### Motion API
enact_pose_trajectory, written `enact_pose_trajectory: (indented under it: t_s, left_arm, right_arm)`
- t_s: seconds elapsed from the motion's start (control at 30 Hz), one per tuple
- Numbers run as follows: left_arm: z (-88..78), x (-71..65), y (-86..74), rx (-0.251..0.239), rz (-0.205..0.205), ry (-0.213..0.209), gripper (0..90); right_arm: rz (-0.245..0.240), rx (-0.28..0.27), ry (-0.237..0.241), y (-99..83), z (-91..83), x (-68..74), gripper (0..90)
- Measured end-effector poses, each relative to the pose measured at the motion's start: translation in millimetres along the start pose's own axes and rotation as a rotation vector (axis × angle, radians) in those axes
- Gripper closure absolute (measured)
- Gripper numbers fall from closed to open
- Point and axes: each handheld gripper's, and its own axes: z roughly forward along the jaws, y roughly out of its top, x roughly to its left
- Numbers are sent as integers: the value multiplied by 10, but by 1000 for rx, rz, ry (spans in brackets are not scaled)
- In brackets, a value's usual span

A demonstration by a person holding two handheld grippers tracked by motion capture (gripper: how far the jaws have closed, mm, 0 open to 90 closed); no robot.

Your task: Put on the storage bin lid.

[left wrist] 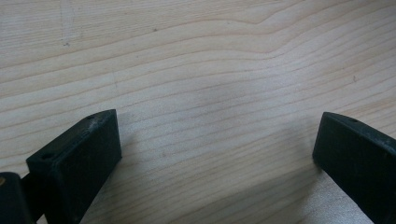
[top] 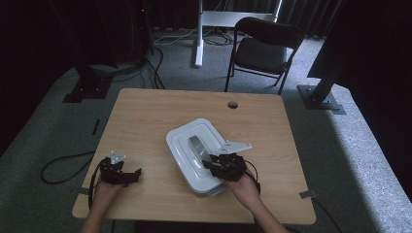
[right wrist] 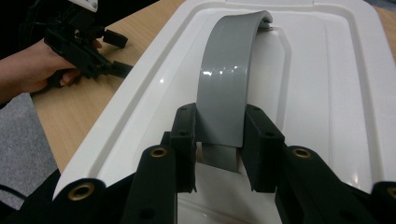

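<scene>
Dim room, grey carpet, black folding chair [top: 262, 48] beyond a light wooden table [top: 145, 121]. White plastic container lid [top: 194, 155] lying skewed near table's middle, toward the near edge, with a grey arched handle [right wrist: 226, 88] along its centre line. Right gripper [right wrist: 219, 140] at the near end of that handle, jaws drawn together on either side of the grey strip, pads pressing its edges. Left gripper [left wrist: 215, 154] low over bare wood near the table's front left corner, well apart from lid, jaws spread wide, nothing between. Seen also in right gripper view, held in left hand [right wrist: 32, 70] at table's edge.
</scene>
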Motion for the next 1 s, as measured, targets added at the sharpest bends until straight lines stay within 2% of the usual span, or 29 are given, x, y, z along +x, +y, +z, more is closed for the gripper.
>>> enact_pose_trajectory:
  t_s: [0.2,0.27,0.47,0.5,0.57,0.63,0.67,0.7,0.77,0.8,0.83,0.87,0.93,1.0]
  left_arm:
    - [0,0,0,0,0,0,15]
    - [0,0,0,0,0,0,14]
    - [0,0,0,0,0,0,15]
    - [0,0,0,0,0,0,15]
    - [0,0,0,0,0,0,15]
    - [0,0,1,1,-1,1,15]
    - [0,0,1,1,-1,1,15]
    - [2,0,2,0,-3,3,14]
    - [2,0,2,0,-3,3,14]
    - [4,0,3,0,-11,7,14]
    - [4,1,4,0,-14,11,14]
    - [4,1,4,0,-17,13,14]
    - [3,-4,4,0,-21,17,14]
    - [4,-9,6,2,-20,20,14]
  right_arm:
    - [23,2,5,-18,-18,-82,679]
    - [21,14,15,-50,6,-81,680]
    - [10,-6,15,-75,6,-81,672]
    - [9,-7,14,-75,4,-80,653]
    - [12,-8,41,-70,-3,-95,498]
    - [0,-11,29,-52,-32,-116,406]
    - [0,-11,29,-52,-32,-116,406]
    - [30,-59,45,-29,-112,-185,350]
    - [37,-71,38,-19,-139,-209,350]
    - [37,-71,38,-19,-139,-209,305]
    - [64,-107,7,11,-217,-311,190]
    - [57,-106,2,20,-238,-353,122]
    - [49,-116,-61,25,-270,-419,131]
    - [52,-124,-72,27,-280,-466,130]
